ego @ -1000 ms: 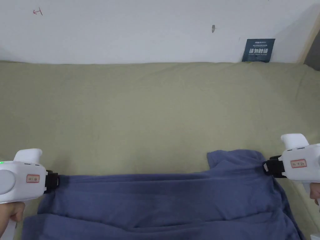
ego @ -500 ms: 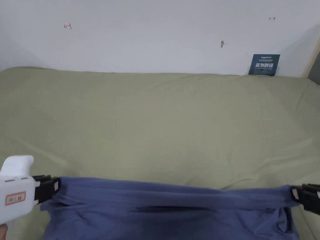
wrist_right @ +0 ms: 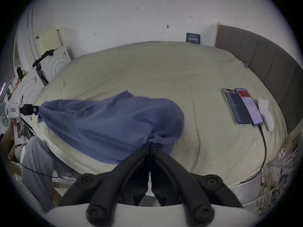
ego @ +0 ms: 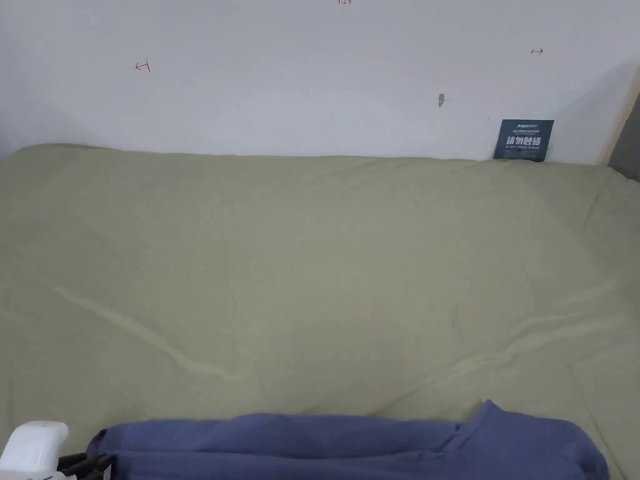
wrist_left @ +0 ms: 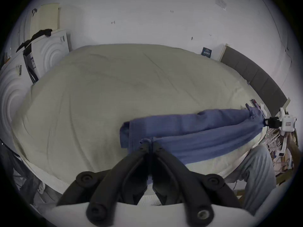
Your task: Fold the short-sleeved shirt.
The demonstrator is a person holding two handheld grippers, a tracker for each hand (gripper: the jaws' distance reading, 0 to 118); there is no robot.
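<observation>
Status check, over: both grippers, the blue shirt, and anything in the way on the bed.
Left gripper and right gripper shut on the shirt. Shirt stretched between them at the bed's near edge. Two phones lie off to the right.

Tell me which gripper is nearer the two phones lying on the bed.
Right. The right gripper, shut on the blue shirt, sits at the shirt end beside the phones. The left gripper holds the shirt's opposite end, the whole garment away.
</observation>
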